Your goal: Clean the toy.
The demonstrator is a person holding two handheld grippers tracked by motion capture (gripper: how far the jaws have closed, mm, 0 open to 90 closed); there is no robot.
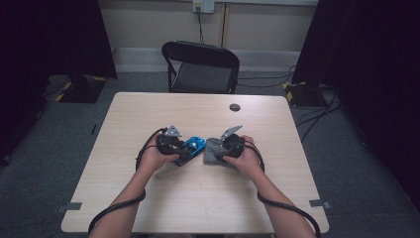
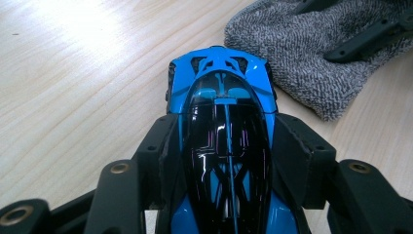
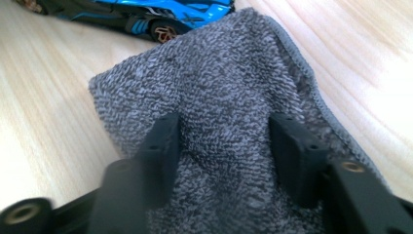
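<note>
Toy car: a blue and black toy car (image 2: 225, 146) stands on the table (image 1: 198, 198), just left of the cloth in the high view, its body lengthwise between the left jaws
Left gripper: the left gripper (image 2: 225, 146) sits at the car's flanks, one pad on each side of the black canopy; both pads lie tight against the bodywork, so the jaws are closed on the car at about half their spread
Car's nose: the blue end of the car pokes out past the left jaw tips, close to the cloth's edge; touching or just short of it, I cannot tell
Cloth: a grey cloth (image 3: 219, 97) lies flat on the table, beside the car, with a stitched hem down one side
Right gripper: the right gripper (image 3: 226, 146) is over the cloth, jaws parted to roughly mid-width, the terry surface showing between them; the pads rest at or just above the cloth and pinch none of it
Right jaws seen from the left gripper view: two black jaws lie across the cloth's far part
Hands: in the high view the left hand (image 1: 157, 157) and right hand (image 1: 246, 159) hold the grippers near the table's middle, close together
</note>
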